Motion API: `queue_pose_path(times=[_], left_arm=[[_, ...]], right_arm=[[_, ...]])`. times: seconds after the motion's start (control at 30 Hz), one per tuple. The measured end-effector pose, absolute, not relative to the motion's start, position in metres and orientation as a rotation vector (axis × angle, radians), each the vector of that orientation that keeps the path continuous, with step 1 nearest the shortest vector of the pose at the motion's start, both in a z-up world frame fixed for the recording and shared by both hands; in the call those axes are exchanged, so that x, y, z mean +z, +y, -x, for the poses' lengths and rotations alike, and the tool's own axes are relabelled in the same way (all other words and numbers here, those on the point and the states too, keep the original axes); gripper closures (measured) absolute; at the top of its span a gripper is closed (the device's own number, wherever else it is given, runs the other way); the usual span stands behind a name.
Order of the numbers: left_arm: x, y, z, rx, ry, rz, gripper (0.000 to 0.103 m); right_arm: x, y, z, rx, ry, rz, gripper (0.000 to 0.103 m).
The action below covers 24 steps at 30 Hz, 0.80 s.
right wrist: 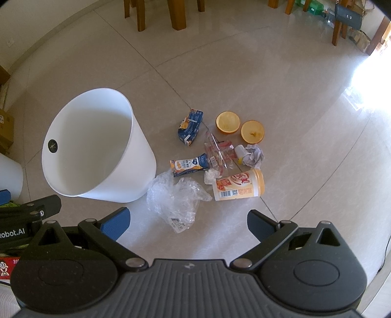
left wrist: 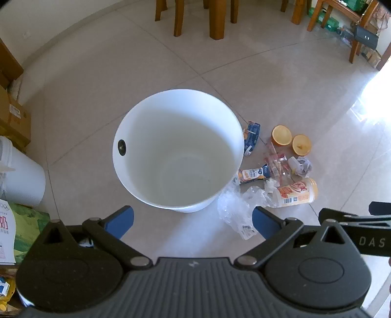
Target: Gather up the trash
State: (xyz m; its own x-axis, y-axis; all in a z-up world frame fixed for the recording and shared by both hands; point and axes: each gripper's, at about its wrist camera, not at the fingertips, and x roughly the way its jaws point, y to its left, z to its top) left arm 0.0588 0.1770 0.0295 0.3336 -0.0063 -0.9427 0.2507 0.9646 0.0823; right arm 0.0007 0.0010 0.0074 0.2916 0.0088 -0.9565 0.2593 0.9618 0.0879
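A white bin (left wrist: 136, 127) (right wrist: 102, 181) stands on the tiled floor with nothing visible inside. To its right lies a heap of trash: a clear plastic bag (right wrist: 174, 195) (left wrist: 232, 208), an orange paper cup (right wrist: 238, 184) (left wrist: 297, 193), two blue drink cartons (right wrist: 190, 127) (right wrist: 189, 165), clear red-printed wrappers (right wrist: 218, 153), crumpled paper (right wrist: 254, 155) and two orange halves (right wrist: 227, 122) (right wrist: 253, 131). My left gripper (left wrist: 193, 223) hovers open above the bin's near rim. My right gripper (right wrist: 188, 223) hangs open just short of the plastic bag. Both hold nothing.
Wooden chair and table legs (left wrist: 216, 19) stand at the back. Cardboard boxes (left wrist: 14, 119) and a white pail (left wrist: 19, 176) sit at the left. Strong sun glare falls on the floor (right wrist: 366, 80) at right. Bare tiles surround the bin and heap.
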Motion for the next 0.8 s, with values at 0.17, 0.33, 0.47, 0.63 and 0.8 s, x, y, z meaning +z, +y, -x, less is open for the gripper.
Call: queue_pose_path(times=[0.17, 0.33, 0.47, 0.63, 0.8], left_arm=[[0.028, 0.175, -0.060, -0.170, 1.211, -0.232, 0.001], [0.022, 0.173, -0.065, -0.177, 1.208, -0.242, 0.001], [0.016, 0.172, -0.068, -0.175, 1.186, -0.255, 0.001], [0.008, 0.173, -0.077, -0.179, 1.167, -0.252, 0.001], [-0.002, 0.178, -0.089, -0.166, 1.161, -0.241, 0.001]], right_arm=[[0.006, 0.001, 0.000, -0.163, 1.267, -0.245, 0.000], [0.003, -0.004, -0.002, -0.164, 1.272, -0.248, 0.000], [0.001, -0.003, -0.005, -0.165, 1.276, -0.252, 0.000], [-0.003, -0.002, -0.010, -0.160, 1.284, -0.250, 0.000], [-0.011, -0.003, -0.018, -0.162, 1.296, -0.254, 0.000]])
